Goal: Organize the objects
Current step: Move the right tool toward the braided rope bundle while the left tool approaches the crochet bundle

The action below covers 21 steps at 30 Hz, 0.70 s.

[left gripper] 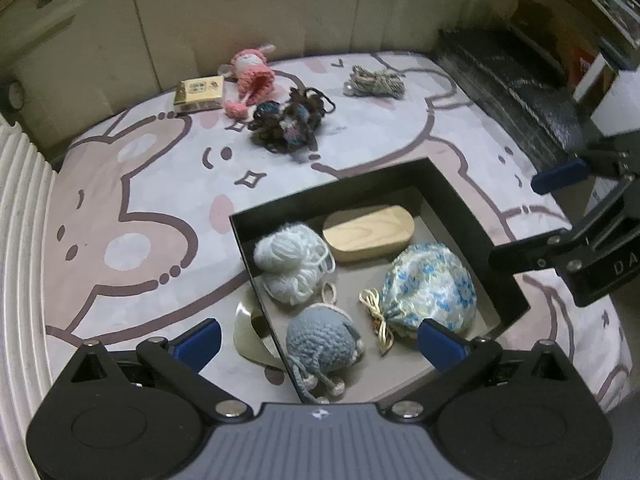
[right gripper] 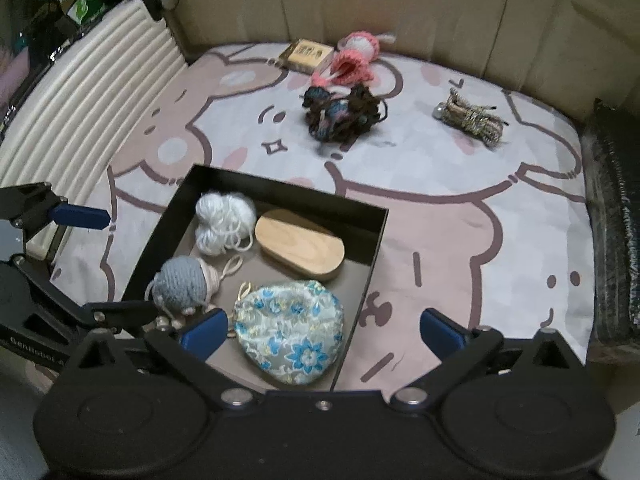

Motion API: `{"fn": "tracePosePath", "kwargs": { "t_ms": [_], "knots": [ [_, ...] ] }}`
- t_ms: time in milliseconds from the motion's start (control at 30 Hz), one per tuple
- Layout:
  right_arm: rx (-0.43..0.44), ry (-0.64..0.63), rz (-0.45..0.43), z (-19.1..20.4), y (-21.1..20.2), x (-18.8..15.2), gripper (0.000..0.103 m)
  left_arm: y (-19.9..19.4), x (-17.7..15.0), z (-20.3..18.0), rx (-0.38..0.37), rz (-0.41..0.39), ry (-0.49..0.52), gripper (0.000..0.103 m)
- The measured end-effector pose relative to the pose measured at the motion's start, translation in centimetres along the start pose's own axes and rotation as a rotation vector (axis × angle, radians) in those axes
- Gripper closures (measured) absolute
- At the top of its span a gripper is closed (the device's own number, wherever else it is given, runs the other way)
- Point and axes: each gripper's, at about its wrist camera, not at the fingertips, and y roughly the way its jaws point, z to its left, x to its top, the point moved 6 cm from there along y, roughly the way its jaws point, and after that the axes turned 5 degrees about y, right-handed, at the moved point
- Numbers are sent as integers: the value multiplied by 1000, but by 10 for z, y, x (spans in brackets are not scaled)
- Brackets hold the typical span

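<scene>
**Box half filled, four items left on the mat**

Left wrist view: left gripper (left gripper: 318, 338) spread wide, holding nothing, poised over the near edge of the black box (left gripper: 440, 184). Straight ahead between the fingers, inside the box: grey crocheted toy (left gripper: 320, 340) nearest, white yarn ball (left gripper: 292, 264) beyond it to the left, floral drawstring pouch (left gripper: 430, 288) just ahead of the right finger, oval wooden case (left gripper: 368, 232) at the far side. Well ahead, out on the cartoon mat (left gripper: 140, 200): dark mixed yarn tangle (left gripper: 286, 124), pink crocheted doll (left gripper: 252, 76), small gold box (left gripper: 200, 92) to its left, twisted cord bundle (left gripper: 376, 80) to the right. Off at the right edge, right gripper (left gripper: 568, 216) seen from the side, also spread and empty.

Right wrist view: right gripper (right gripper: 322, 330) released, nothing between the fingers, the left finger over the box's near end, the right finger over bare mat (right gripper: 460, 240). Pouch (right gripper: 290, 332) just ahead, box (right gripper: 376, 240) mostly ahead to the left. Far ahead, yarn tangle (right gripper: 344, 114), cord bundle (right gripper: 472, 118) ahead and right, doll (right gripper: 352, 60) and gold box (right gripper: 306, 56) farthest.

Judged step: between placements, four things apparently boxed, four waiting. Next move likely calls for reaching forward past the box to the tangle, closest of the loose items, and pinching low through its bulk so that loops do not trail.
</scene>
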Motion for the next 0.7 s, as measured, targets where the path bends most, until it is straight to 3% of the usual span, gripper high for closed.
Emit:
{"fn": "tracePosePath", "kwargs": {
  "t_ms": [700],
  "knots": [
    [-46, 122, -184, -20, -32, 18, 0, -36, 21, 45, 79, -198, -269, 0]
  ]
}}
